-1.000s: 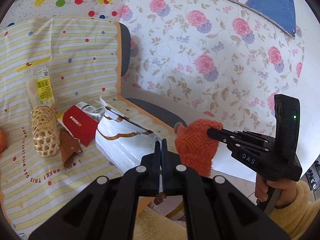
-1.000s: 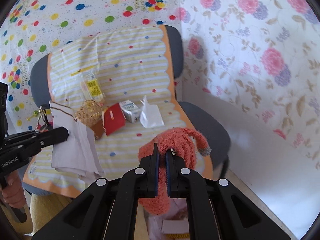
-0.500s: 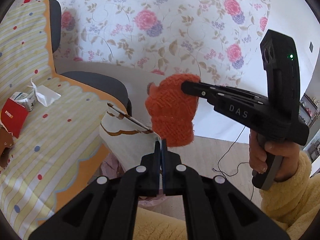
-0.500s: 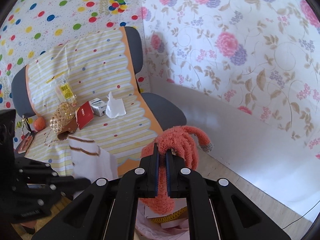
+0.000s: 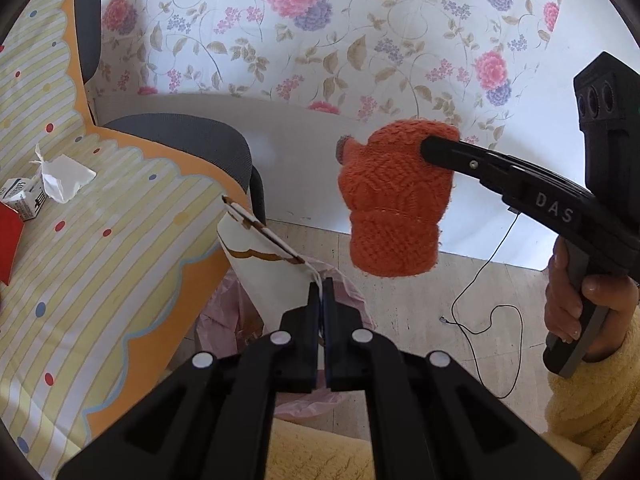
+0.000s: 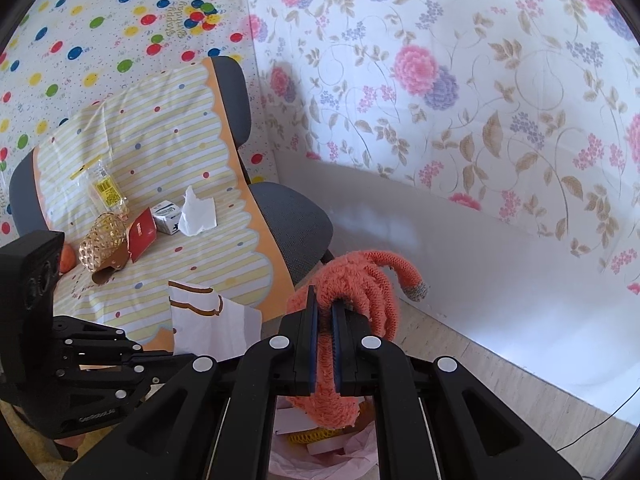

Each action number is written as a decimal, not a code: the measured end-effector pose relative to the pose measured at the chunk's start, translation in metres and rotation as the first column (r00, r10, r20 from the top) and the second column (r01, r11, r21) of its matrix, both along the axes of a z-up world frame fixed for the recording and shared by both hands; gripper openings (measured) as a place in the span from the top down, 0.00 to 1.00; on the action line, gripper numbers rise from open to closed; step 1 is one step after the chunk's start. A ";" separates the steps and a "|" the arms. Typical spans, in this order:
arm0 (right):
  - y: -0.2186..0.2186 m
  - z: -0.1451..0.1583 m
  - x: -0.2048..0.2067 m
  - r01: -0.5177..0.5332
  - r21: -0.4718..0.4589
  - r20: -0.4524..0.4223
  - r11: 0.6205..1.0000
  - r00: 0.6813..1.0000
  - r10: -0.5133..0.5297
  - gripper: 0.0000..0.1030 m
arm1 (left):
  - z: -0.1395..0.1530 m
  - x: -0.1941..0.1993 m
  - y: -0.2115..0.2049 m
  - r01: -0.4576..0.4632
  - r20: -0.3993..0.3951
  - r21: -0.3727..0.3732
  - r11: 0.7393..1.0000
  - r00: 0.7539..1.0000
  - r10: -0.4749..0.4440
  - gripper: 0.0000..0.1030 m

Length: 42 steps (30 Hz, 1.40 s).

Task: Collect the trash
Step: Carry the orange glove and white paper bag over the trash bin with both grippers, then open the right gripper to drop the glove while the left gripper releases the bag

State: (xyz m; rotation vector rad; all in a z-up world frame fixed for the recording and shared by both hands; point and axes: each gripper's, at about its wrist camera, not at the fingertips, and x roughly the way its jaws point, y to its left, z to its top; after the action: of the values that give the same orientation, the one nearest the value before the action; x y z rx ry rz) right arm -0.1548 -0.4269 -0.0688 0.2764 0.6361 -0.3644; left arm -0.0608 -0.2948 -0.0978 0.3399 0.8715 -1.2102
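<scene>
Two pieces of trash carried over the bin, release pending.

Left tongs: clenched on the corner of a white paper bag with brown scalloped print, hanging just off the front edge of the chair seat, above the pink plastic bin liner on the floor. Right tongs: clamped on an orange knitted glove, held over the same liner, some discarded scraps visible inside. Step in hand, by judgement: delivery to the bin. Next move: lowering both loads over the liner mouth, then parting each pair of tongs. Remaining on the striped yellow chair cover: crumpled white tissue, small white carton, red card, woven gold basket, clear snack wrapper.
</scene>
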 end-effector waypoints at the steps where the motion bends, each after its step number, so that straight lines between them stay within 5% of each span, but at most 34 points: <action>1: -0.001 -0.001 0.000 0.001 0.003 -0.001 1.000 1.000 -0.001 0.94 | -0.001 0.001 -0.002 -0.001 0.004 0.010 1.000 1.000 0.001 1.00; 6: -0.002 -0.005 0.000 -0.005 0.012 -0.008 1.000 1.000 0.005 0.93 | -0.001 0.009 -0.001 -0.060 0.032 0.031 0.998 0.998 0.059 0.77; 17: 0.030 -0.013 0.016 -0.077 0.024 -0.054 0.997 0.995 0.078 0.93 | 0.040 0.028 0.059 -0.289 0.162 -0.054 0.956 0.942 0.294 0.76; 33: 0.045 -0.007 0.043 -0.093 0.015 -0.123 0.996 0.988 0.094 0.89 | 0.055 0.049 0.119 -0.438 0.150 -0.118 0.891 0.879 0.452 0.62; 42: 0.044 -0.022 0.043 -0.083 0.050 -0.196 0.995 0.976 0.091 0.68 | 0.053 0.062 0.130 -0.485 0.124 -0.117 0.867 0.859 0.497 0.60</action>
State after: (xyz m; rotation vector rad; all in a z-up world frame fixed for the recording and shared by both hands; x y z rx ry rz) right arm -0.1116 -0.3832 -0.0910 0.2529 0.8502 -0.2968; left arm 0.0015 -0.1643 -0.0451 0.1243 0.7169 -0.7284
